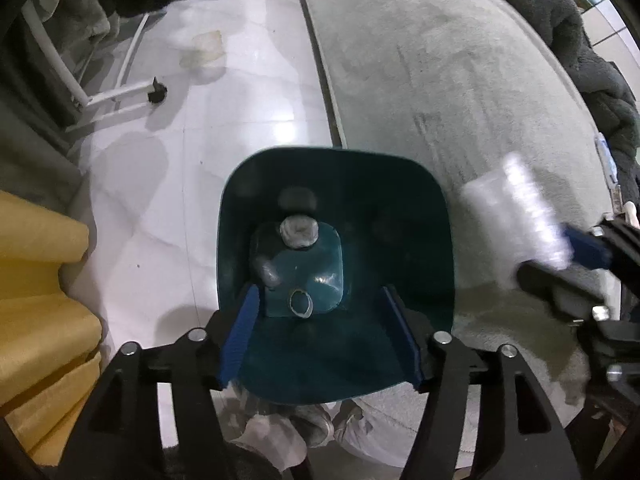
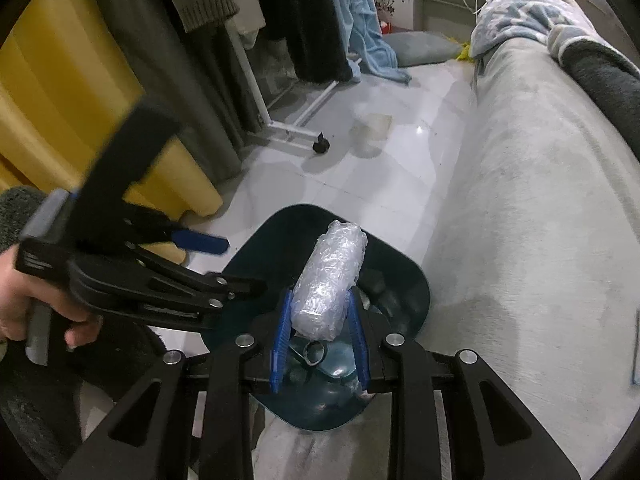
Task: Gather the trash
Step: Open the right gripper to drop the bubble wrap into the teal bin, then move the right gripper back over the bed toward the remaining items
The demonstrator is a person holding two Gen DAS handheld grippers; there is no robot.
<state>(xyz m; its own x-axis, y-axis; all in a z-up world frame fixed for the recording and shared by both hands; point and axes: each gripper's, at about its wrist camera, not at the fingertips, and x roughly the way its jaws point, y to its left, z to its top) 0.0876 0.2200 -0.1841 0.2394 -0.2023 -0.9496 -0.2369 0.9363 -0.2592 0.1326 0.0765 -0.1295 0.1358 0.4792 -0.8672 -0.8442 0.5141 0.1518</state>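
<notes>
A dark teal bin (image 1: 400, 208) sits between the fingers of my left gripper (image 1: 320, 328), which grips it by its sides. Crumpled grey scraps (image 1: 298, 232) and a small ring (image 1: 301, 303) lie on its bottom. My right gripper (image 2: 320, 336) is shut on a roll of crinkled clear plastic wrap (image 2: 330, 280) and holds it over the bin (image 2: 404, 280). In the left wrist view the wrap (image 1: 516, 216) shows blurred at the right, beside the bin's rim. The left gripper (image 2: 224, 264) appears in the right wrist view on the bin's left side, held by a hand.
A grey sofa seat (image 2: 540, 200) runs along the right. The white tiled floor (image 1: 224, 136) holds a clothes-rack base with a black caster (image 2: 320, 145). Yellow cloth (image 1: 36, 280) hangs at the left. A dark blanket (image 1: 600, 92) lies on the sofa.
</notes>
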